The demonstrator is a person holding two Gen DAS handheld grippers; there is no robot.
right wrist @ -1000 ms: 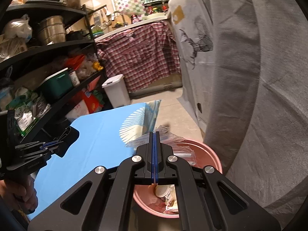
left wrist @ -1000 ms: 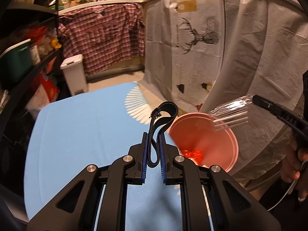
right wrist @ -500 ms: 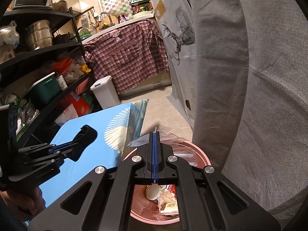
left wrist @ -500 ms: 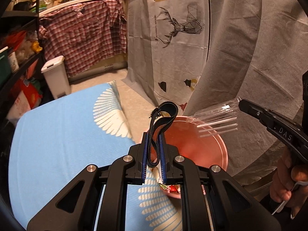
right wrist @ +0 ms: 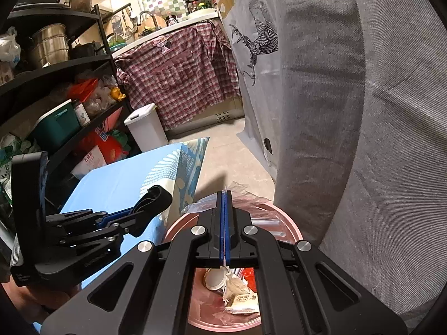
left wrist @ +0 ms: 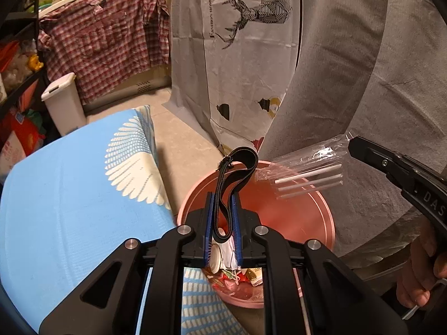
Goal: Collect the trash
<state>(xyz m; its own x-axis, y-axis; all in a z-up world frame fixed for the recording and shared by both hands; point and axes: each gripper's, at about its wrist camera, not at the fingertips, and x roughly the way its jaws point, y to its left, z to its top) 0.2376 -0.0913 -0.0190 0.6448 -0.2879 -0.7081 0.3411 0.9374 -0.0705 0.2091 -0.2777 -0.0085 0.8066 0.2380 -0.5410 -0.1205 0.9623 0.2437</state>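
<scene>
Gripping a strap (left wrist: 233,184), the left tool (left wrist: 222,209) hung above the bin (left wrist: 321,223); its loop might snag. Right tool (right wrist: 224,217), clamped on a wrapper (left wrist: 304,173), risked dropping it at the desk (left wrist: 69,195) edge.

Black elastic strap (left wrist: 233,184), folded into a loop, stands upright over the near rim of the pink bin (left wrist: 321,209), loop end up and curling right. Clear plastic sleeve (left wrist: 304,167) with white straws inside sticks out roughly level above the bin's far side. Bin sits on the floor beside the blue table, bottom littered with wrappers, a cup and paper scraps (right wrist: 237,287).
</scene>
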